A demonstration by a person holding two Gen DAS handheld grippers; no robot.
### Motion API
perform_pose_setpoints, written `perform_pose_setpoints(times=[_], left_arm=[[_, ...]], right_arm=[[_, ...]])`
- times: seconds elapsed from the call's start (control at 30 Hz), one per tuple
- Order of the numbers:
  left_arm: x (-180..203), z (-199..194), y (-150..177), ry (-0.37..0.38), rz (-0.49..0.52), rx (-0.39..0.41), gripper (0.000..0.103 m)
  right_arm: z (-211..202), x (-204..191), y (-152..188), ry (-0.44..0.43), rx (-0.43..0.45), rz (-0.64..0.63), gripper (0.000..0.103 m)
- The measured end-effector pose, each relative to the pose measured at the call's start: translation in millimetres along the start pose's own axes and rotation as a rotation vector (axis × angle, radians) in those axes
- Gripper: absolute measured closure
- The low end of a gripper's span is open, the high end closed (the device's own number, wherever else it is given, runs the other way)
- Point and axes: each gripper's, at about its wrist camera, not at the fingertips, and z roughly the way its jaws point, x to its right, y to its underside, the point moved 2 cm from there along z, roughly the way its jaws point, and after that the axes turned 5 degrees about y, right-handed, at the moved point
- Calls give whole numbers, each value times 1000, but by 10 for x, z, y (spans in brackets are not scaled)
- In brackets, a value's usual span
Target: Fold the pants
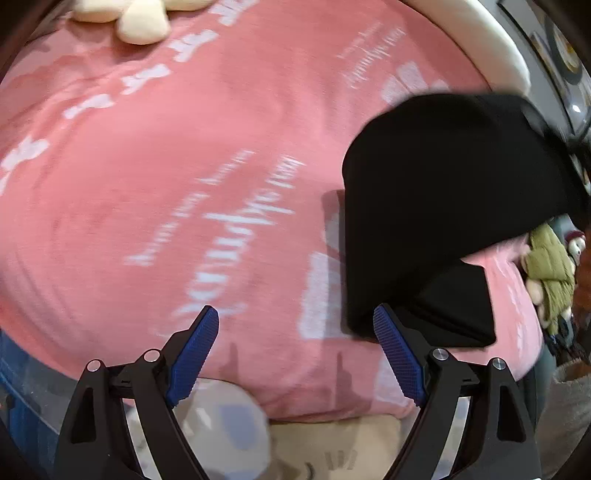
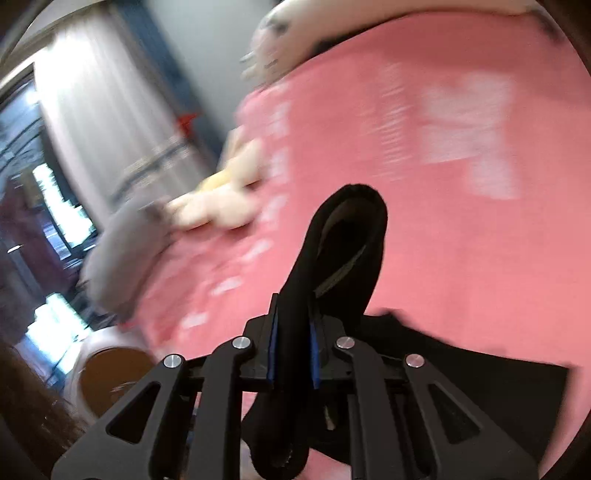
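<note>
Left wrist view: nearest the lens, the left claw (image 1: 295, 343) stands wide, its blue ribbed pads (image 1: 194, 360) apart with nothing between them, hovering above a pink blanket (image 1: 166, 177) printed with white lettering. Just past the right-hand pad, the black pants (image 1: 443, 206) lie at the right side of the blanket, part of them flat and part lifted into a raised fold. Farther off, a cream plush toy (image 1: 142, 24) sits at the far edge of the blanket.

In the right wrist view, much blurred, the right claw (image 2: 293, 354) is clamped narrow on a band of the black pants (image 2: 343, 240), which loops up beyond the pads. More black cloth lies on the pink blanket (image 2: 461, 240) to the right. Beyond, a pale curtain (image 2: 99, 122) hangs beside a window.
</note>
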Motion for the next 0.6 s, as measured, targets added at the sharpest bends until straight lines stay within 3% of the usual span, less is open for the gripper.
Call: perform_pose_setpoints(times=[0.03, 0.07, 0.13, 0.2, 0.23, 0.3, 0.4, 0.6], left_arm=[[69, 30, 14, 14, 12, -9, 20], [120, 62, 24, 21, 21, -17, 20], [260, 162, 66, 37, 43, -42, 20], [380, 262, 72, 54, 49, -65, 20], [447, 302, 64, 68, 46, -78, 20], [552, 353, 18, 89, 46, -90, 20], [714, 486, -103, 94, 61, -94, 19], [865, 1173, -282, 152, 7, -164, 17]], right_arm=[[-139, 221, 57, 68, -2, 14, 90], [-270, 554, 190, 189, -11, 35, 87], [-288, 1045, 450, 312, -45, 83, 77], [-214, 1692, 849, 497, -150, 207, 75], [-246, 1898, 994, 530, -166, 275, 75], [-395, 2045, 1180, 435, -101, 363, 74], [-495, 2113, 1264, 407, -54, 368, 34], [-273, 2286, 1381, 391, -118, 361, 24]])
